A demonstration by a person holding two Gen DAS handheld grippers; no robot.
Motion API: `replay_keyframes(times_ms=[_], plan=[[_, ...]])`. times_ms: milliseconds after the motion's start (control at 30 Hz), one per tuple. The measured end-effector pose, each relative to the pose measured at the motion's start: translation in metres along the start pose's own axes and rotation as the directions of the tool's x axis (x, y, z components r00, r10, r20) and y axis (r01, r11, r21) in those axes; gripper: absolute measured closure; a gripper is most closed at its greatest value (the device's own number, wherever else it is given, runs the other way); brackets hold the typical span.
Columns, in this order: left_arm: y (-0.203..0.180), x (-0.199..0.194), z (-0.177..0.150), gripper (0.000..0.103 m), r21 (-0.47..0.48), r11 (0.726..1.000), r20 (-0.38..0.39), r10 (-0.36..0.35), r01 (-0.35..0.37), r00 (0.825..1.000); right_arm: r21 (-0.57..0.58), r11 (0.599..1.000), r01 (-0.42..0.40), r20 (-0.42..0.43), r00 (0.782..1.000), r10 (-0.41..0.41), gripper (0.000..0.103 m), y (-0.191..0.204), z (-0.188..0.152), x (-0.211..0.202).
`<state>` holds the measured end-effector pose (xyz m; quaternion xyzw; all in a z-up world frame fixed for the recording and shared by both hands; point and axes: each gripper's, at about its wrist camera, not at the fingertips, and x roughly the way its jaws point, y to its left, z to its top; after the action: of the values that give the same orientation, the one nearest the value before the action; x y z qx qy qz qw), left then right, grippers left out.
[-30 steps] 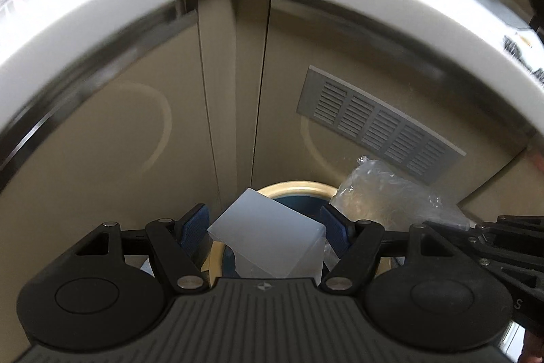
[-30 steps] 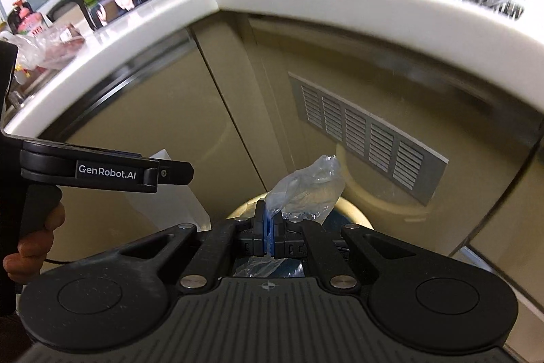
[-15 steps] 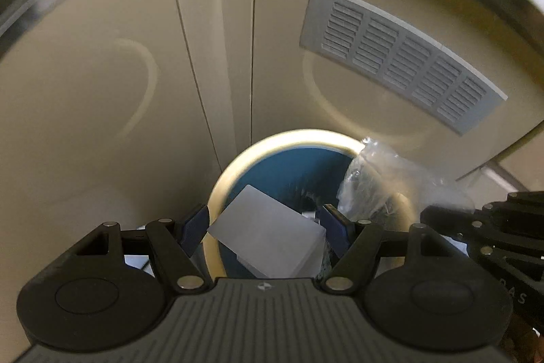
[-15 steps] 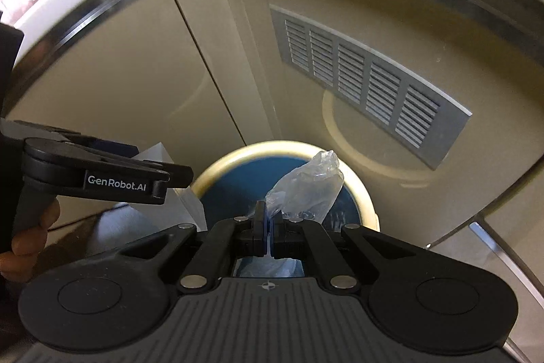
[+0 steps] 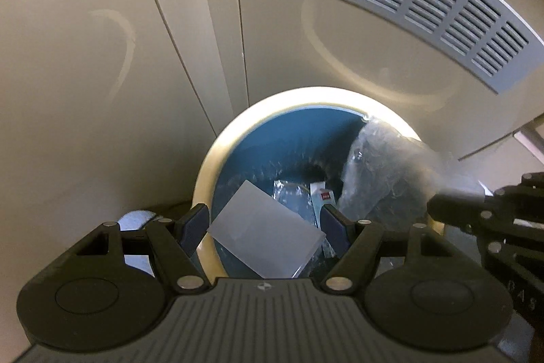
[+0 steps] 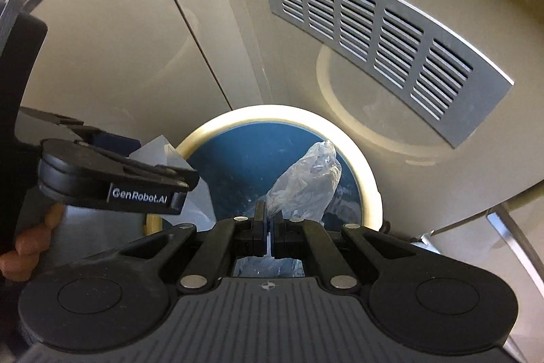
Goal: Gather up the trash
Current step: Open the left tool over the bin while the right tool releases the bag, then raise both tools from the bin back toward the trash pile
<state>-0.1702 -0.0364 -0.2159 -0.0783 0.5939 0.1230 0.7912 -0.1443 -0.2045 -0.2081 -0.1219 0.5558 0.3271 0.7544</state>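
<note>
Both grippers hung over the bin point(image 5: 204, 165) for a drop: the left gripper point(image 5: 261, 223), fingers spread wide, pinched a translucent sheet point(image 5: 265, 237) between them, while the right gripper point(image 6: 268, 223), fingers pressed together, nipped a plastic bag point(image 6: 306, 179) jutting beyond its fingertips.

Both grippers were pointed steeply downward, side by side and close together. The left gripper point(image 5: 264, 227) had its jaws spread wide, blue pads facing each other with a frosted plastic box point(image 5: 263, 235) sitting between them, so it looked like a wide grip on it. The right gripper point(image 6: 269, 228) had its jaws pinched nearly together, clamped on a crumpled clear plastic bag point(image 6: 306, 179) that stuck out past the tips. In the right wrist view the left gripper showed at the left edge, with the person's fingers point(image 6: 30, 237) curled round its handle.
</note>
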Motion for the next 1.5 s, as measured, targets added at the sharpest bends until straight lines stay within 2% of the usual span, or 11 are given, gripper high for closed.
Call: replay_keyframes(times_ms=[367, 433, 467, 500, 533, 600, 667, 900, 1133, 1367, 1500], plan=[[-0.014, 0.023, 0.004, 0.025, 0.035, 0.999, -0.043, 0.02, -0.019, 0.999, 0.022, 0.999, 0.035, -0.045, 0.998, -0.034, 0.1, -0.001, 0.01, 0.03], [-0.013, 0.025, 0.005, 0.016, 0.041, 0.999, -0.053, 0.017, -0.015, 0.998, 0.026, 0.999, 0.045, -0.06, 0.997, -0.043, 0.097, -0.003, 0.01, 0.037], [-0.012, 0.023, 0.005, 0.008, 0.042, 0.999, -0.054, 0.019, -0.017, 0.998, 0.031, 0.998, 0.054, -0.071, 0.996, -0.052, 0.085, -0.003, 0.011, 0.039], [-0.011, 0.022, 0.005, 0.006, 0.04, 0.999, -0.045, 0.019, -0.017, 0.999, 0.033, 0.998, 0.062, -0.075, 0.995, -0.06, 0.062, -0.004, 0.011, 0.041], [-0.01, 0.019, 0.005, 0.002, 0.038, 0.999, -0.034, 0.027, -0.026, 0.999, 0.033, 0.997, 0.072, -0.071, 0.995, -0.069, 0.049, -0.005, 0.011, 0.04], [-0.007, 0.012, 0.007, 0.0, 0.039, 0.999, -0.014, 0.038, -0.037, 0.999, 0.029, 0.996, 0.088, -0.047, 0.995, -0.087, 0.03, -0.005, 0.01, 0.034], [-0.003, 0.002, 0.008, 0.0, 0.033, 0.999, -0.008, 0.028, -0.028, 1.0, 0.011, 0.996, 0.088, -0.015, 0.996, -0.088, 0.02, -0.004, 0.007, 0.021], [0.01, -0.056, -0.006, 0.0, -0.005, 0.998, 0.113, 0.069, -0.069, 0.991, -0.043, 0.992, 0.117, 0.147, 0.983, -0.109, 0.014, 0.013, 0.001, -0.036], [0.006, -0.113, -0.025, 0.0, -0.019, 0.993, 0.243, 0.115, -0.114, 0.963, -0.081, 0.991, 0.103, 0.372, 0.926, -0.066, 0.006, 0.033, -0.012, -0.105], [-0.019, -0.152, -0.037, 0.0, 0.025, 0.977, 0.373, 0.186, -0.21, 0.909, -0.12, 0.986, 0.12, 0.486, 0.873, -0.047, 0.005, 0.045, -0.018, -0.142], [-0.022, -0.164, -0.039, 0.0, 0.032, 0.972, 0.407, 0.201, -0.234, 0.891, -0.125, 0.984, 0.13, 0.507, 0.86, -0.049, 0.004, 0.048, -0.025, -0.152]])
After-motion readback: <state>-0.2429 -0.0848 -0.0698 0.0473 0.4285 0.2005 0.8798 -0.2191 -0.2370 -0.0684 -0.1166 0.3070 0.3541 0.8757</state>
